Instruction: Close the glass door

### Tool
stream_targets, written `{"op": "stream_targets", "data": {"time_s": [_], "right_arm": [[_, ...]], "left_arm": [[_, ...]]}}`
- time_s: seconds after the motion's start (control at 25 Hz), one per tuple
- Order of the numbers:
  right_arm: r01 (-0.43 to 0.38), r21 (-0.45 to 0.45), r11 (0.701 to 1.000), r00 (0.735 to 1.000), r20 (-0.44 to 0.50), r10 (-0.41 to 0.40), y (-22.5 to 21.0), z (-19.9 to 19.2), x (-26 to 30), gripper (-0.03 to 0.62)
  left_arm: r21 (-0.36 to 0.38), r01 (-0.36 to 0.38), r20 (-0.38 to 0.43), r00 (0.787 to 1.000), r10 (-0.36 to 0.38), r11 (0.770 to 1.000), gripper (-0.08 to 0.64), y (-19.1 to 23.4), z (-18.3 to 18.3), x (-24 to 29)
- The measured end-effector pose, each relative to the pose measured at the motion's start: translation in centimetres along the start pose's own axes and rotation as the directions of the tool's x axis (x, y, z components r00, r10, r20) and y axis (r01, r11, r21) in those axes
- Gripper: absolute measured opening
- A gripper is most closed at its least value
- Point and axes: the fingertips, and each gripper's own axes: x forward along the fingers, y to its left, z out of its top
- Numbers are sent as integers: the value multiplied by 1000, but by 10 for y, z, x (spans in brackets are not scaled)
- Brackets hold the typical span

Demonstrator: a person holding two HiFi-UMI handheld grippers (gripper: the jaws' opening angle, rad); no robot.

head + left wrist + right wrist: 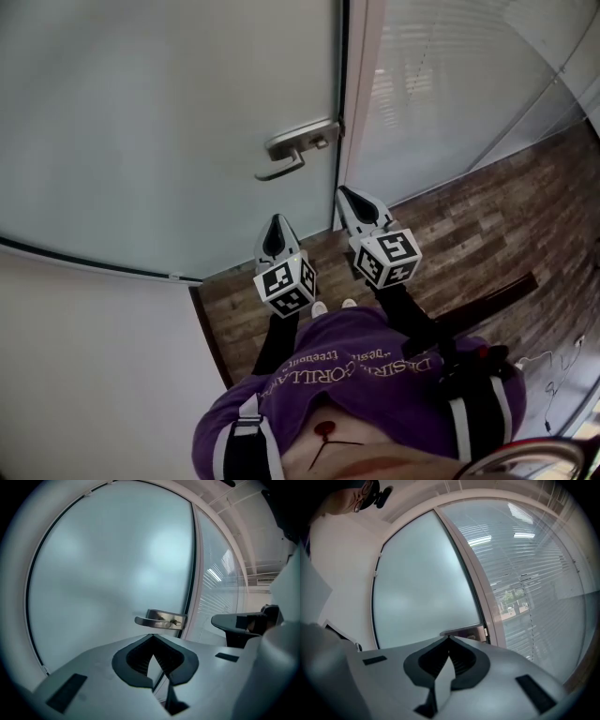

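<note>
Closed with nothing held, the left gripper (277,223) points level at a tall frosted glass door (169,112). In the left gripper view its grey jaws meet at the tips (152,635) and nothing is between them. The right gripper (345,193), just beside it, is the same: in the right gripper view its two jaws touch at the point (449,638) and grip nothing.

Seen from the head view, the door fills the upper left of the scene, and its dark handle-side edge lies against a pale upright door frame (361,94). A brushed-metal lever handle (292,148) sits on that edge, with its lever reaching left across the glass. Both grippers are below the handle and apart from it; neither touches the lever, the glass or the frame. In the left gripper view the handle (161,619) shows just past the closed tips, clear of them.

Right of the frame stands a clear glass panel with lowered white slatted blinds (450,84). Dark wood-plank flooring (469,234) runs beneath it and under the person, who wears a purple printed top (356,375). Each gripper carries a white cube with black square markers: the left one (284,281) and the right one (386,256). A plain white wall (84,375) borders the door's far side.
</note>
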Motion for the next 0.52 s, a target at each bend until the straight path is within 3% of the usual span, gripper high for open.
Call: {"op": "stream_targets", "data": {"time_s": [0.52], "right_arm": [[8,-3,1000,1000,1,-8,3,0,-8,-3]], "left_arm": [[-3,2,-13,1000,-2,1000,0,-1,2,-7]]}}
